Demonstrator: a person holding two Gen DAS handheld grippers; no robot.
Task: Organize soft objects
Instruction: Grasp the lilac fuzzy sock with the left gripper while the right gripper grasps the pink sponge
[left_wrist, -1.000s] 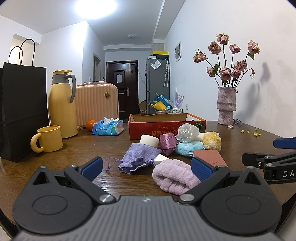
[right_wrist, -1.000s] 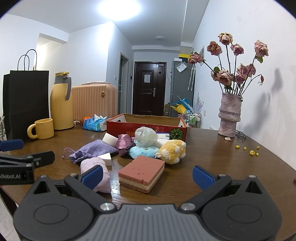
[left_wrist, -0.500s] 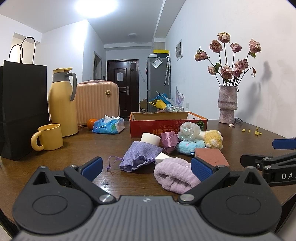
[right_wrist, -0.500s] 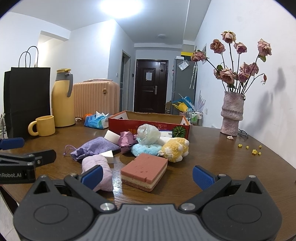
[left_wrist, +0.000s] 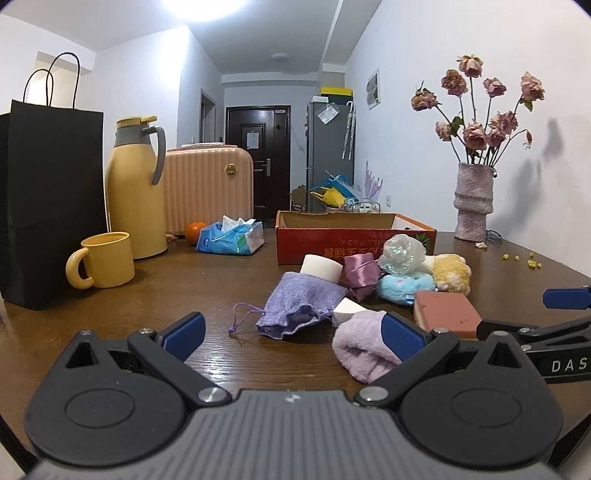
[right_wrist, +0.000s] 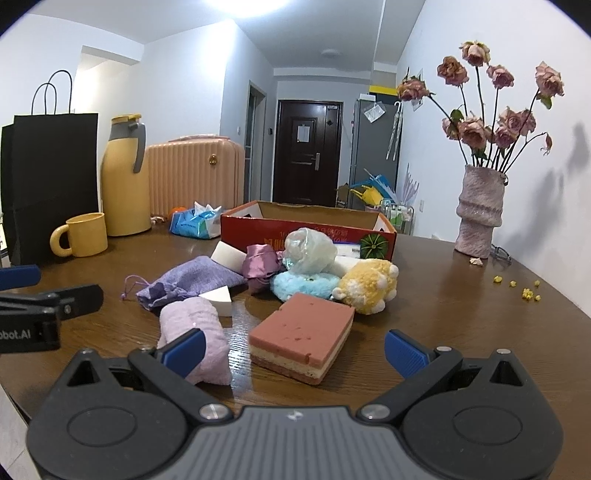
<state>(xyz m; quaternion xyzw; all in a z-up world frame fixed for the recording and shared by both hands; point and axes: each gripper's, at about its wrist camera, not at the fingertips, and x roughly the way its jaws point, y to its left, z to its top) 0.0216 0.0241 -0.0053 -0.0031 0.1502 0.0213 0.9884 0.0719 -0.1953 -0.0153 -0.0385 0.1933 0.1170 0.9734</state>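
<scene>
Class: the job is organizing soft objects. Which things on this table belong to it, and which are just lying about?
Belong: purple pouch, lilac towel, layered sponge, yellow plush, blue puff, red box.

Lying about: yellow mug, thermos, black bag, vase, tissue pack.

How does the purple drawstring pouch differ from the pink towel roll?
The pouch lies flat, mouth open with its cord trailing; the towel roll is a thick, plush bundle. The pouch is woven and darker purple, the roll fuzzy and pale. Both rest on the table, ungripped.
</scene>
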